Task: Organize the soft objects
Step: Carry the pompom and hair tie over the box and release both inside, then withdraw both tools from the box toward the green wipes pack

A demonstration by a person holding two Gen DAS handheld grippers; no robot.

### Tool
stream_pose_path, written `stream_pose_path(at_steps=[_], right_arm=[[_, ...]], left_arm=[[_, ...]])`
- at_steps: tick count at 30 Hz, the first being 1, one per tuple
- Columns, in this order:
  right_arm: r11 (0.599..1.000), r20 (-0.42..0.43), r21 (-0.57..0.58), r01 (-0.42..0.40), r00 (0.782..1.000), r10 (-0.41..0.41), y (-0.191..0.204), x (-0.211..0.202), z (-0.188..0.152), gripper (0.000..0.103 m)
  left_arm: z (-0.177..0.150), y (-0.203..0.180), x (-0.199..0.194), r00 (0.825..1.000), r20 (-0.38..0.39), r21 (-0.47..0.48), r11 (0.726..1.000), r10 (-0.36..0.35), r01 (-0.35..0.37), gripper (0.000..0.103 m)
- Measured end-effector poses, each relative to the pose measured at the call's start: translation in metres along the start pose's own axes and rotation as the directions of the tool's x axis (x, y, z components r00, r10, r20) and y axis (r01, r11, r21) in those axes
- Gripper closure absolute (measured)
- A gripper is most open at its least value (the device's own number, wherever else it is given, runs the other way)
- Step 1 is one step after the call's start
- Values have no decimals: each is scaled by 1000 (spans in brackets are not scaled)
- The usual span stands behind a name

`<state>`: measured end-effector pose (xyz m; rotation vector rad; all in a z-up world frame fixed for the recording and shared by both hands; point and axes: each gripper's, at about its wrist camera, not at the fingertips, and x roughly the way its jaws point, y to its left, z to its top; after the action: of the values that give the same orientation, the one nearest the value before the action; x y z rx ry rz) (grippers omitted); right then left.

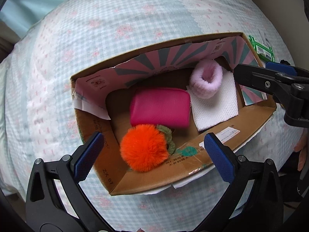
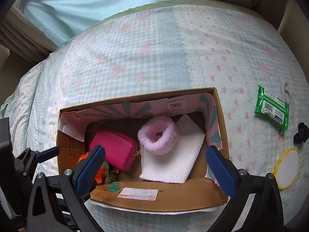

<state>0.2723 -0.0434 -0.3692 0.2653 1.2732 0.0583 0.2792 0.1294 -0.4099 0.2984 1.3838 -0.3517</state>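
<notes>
Orange pompom (image 1: 143, 147) lies in the cardboard box's (image 1: 193, 166) near corner, directly beneath the left gripper (image 1: 153, 155); both grippers gape empty. Right gripper (image 2: 154, 166) hovers nearer the unpacked green wipes pack (image 2: 272, 108).

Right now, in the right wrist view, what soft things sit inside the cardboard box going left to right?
Orange pompom → magenta pouch → lilac fuzzy band → white textured cloth.

A matt cardboard box (image 1: 193, 160) was seen on a puckered cloth bedspread (image 1: 115, 38); a fluffy orange pompom (image 1: 143, 147), a grained pink pouch (image 1: 160, 106), and a glossy plastic packet (image 2: 272, 107) were noted.
</notes>
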Motion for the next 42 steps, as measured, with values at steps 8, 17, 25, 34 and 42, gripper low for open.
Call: stream_pose_path(at_steps=[8,17,25,34,42], right_arm=[[998,36,-62,31,999,-28,14,-47,-12,0],[994,130,-87,64,990,-53,29,-140,-39,0],[991,223,-26,133,967,-124,19,-205,-66,0],[974,288,94,205,931,-224,-41,-255,-93,0],[960,304,167,224,915,-266,-127,-280,-94,0]], left_arm=[[-2,0,-38,999,46,-29,999,20,-19,0],[-39,-1,-119,991,131,-96,995,26,-13,0],[-54,-10,-189,970,238,-103,995,43,-19,0],[-30,-53,-216,947,321,-12,1000,-12,16,0],[-2,-119,-221,939,341,80,997,-44,18,0]])
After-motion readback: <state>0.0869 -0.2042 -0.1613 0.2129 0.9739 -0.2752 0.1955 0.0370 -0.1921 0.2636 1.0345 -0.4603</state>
